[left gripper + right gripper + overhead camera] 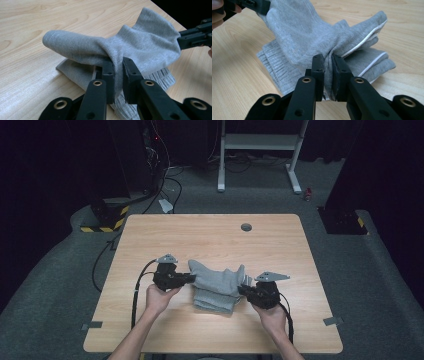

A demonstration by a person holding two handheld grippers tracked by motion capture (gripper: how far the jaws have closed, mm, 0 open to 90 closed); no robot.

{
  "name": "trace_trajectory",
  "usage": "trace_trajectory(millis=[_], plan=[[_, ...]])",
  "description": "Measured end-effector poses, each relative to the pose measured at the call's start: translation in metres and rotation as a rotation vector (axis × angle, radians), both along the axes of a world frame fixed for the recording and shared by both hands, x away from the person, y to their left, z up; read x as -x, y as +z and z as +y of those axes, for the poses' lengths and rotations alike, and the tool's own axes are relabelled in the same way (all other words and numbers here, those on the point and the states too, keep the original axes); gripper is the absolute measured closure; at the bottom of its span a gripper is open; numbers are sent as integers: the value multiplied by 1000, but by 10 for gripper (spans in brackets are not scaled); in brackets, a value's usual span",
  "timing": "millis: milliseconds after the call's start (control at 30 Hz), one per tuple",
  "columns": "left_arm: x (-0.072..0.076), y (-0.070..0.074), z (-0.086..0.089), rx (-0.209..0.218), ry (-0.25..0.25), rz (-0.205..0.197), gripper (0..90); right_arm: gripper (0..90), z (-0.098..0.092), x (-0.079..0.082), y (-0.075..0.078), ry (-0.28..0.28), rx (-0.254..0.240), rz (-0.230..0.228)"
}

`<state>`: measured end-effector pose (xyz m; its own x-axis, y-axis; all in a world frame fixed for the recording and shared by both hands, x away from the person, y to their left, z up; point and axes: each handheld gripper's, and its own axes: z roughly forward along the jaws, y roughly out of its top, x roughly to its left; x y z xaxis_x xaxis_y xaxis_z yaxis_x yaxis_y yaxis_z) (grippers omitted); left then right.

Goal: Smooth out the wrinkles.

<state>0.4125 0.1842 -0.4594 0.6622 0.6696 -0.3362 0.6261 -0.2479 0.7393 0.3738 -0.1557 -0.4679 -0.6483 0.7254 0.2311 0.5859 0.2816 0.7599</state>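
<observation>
A grey sock hangs stretched between my two grippers, just above a second grey sock that lies on the wooden table. My left gripper is shut on one end of the upper sock, with fabric pinched between its jaws. My right gripper is shut on the other end, the cloth bunched between its jaws. The lower sock's ribbed cuff shows beneath, and a white trim line runs along its far part. A hand holds each gripper from the near edge.
A round cable hole sits near the table's far edge. Bare wood lies all around the socks. On the carpet behind stand a white frame, cables and a yellow-black striped base.
</observation>
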Motion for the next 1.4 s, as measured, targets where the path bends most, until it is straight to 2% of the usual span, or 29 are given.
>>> trace_trajectory(millis=[300, 467, 567, 767, 900, 1100, 1133, 1233, 1267, 1400], plan=[[7, -8, 1, -28, -5, 12, 810, 803, -1, 7, -9, 5, 17, 9], [13, -13, 0, -53, -42, 23, 812, 800, -4, 12, -18, 1, 8, 32], [16, -18, 0, -61, -55, 48, 812, 794, -7, 16, -24, 12, -1, 44], [21, -28, -5, -92, -67, 72, 812, 785, -10, 20, -32, 13, 35, 59], [22, -31, -5, -93, -65, 87, 812, 780, -8, 20, -36, 9, 67, 67], [24, -35, -8, -98, -44, 88, 811, 793, -6, 13, -40, -6, 105, 70], [24, -38, -11, -98, -35, 94, 811, 796, -5, 8, -40, -18, 124, 55], [22, -39, -13, -100, -28, 91, 811, 797, -5, 1, -40, -40, 135, 55], [22, -39, -15, -97, -16, 90, 811, 796, -4, -7, -39, -53, 157, 41], [20, -39, -21, -97, 23, 74, 811, 796, -4, -16, -38, -61, 174, 40]])
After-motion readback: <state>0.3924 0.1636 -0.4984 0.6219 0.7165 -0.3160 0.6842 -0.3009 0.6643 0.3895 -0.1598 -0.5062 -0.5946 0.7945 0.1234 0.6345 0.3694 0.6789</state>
